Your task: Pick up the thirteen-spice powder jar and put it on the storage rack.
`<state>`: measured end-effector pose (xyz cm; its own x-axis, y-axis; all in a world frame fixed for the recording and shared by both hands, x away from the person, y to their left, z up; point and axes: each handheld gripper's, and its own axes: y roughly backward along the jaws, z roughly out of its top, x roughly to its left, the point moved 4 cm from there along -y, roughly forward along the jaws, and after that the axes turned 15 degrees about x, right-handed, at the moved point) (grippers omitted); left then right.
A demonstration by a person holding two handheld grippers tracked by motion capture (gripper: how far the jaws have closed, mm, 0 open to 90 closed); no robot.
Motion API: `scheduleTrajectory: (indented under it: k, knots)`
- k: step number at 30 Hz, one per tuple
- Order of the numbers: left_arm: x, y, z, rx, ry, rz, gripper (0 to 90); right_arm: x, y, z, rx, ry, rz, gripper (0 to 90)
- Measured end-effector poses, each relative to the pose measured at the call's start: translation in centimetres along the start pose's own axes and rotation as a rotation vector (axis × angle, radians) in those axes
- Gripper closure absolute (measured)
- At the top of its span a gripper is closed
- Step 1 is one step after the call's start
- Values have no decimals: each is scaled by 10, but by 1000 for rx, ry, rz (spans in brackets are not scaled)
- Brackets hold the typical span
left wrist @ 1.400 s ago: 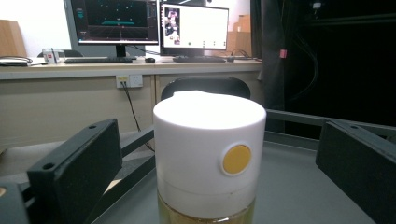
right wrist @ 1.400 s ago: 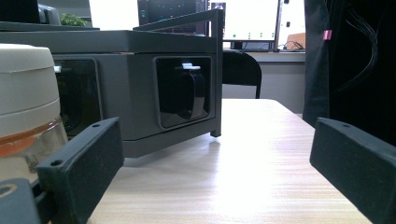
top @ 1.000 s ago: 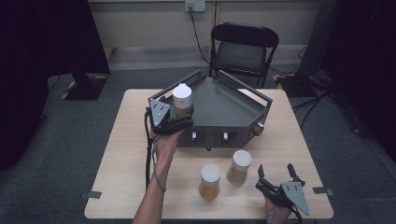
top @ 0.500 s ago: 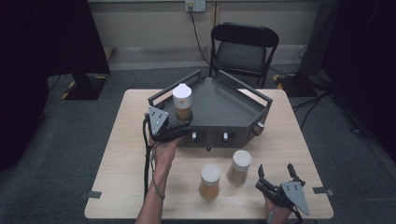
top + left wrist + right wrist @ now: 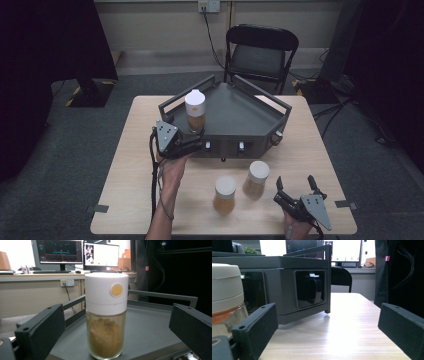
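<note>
The left gripper (image 5: 192, 145) is sitting at the near left corner of the dark stand (image 5: 235, 117), its matte black, blocky jaws spread wide. In the left gripper view the jaws are standing well clear on both sides of a jar (image 5: 106, 315), touching nothing. That jar (image 5: 195, 111) is standing upright on the stand's flat top, close to its left railing. It is a clear, round cylinder holding a brown, grainy powder, topped by a tall, smooth white cap (image 5: 106, 293) with a small round orange dot on its side.

The stand is a dark grey, angular platform of smooth metal or plastic, with thin square rails along its edges and small white-tipped switches on its front face. It is resting on a pale wooden table (image 5: 130, 200) with a fine grain.

The right gripper (image 5: 297, 192) is lying low at the table's near right edge, its jaws also parted and holding nothing. In the right gripper view, a second jar (image 5: 225, 302) with a cream cap is showing just beside the left jaw, and the stand's glossy dark side panel (image 5: 310, 288) is facing the camera.

Two more capped jars, one (image 5: 224, 194) and another (image 5: 257, 178), are standing upright on the table in front of the stand, near each other. A black folding chair (image 5: 261, 52) is standing beyond the table.
</note>
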<state>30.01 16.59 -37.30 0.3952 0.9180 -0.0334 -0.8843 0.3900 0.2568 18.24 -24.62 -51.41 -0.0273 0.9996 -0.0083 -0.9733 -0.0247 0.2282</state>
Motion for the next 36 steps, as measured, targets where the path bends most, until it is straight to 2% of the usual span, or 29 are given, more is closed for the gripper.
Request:
scheduleTrajectory:
  k: [14, 19, 29, 36]
  knots:
    - [-4, 16, -11, -21, 0, 1, 1, 0, 0, 0, -1, 0, 0, 11]
    - [-5, 21, -15, -28, -7, 14, 0, 0, 0, 0, -1, 0, 0, 11]
    - [-3, 32, -27, -46, 6, 27, 0, 0, 0, 0, -1, 1, -1, 12]
    - [-5, 37, -36, -38, -2, 34, 0, 0, 0, 0, -1, 0, -1, 12]
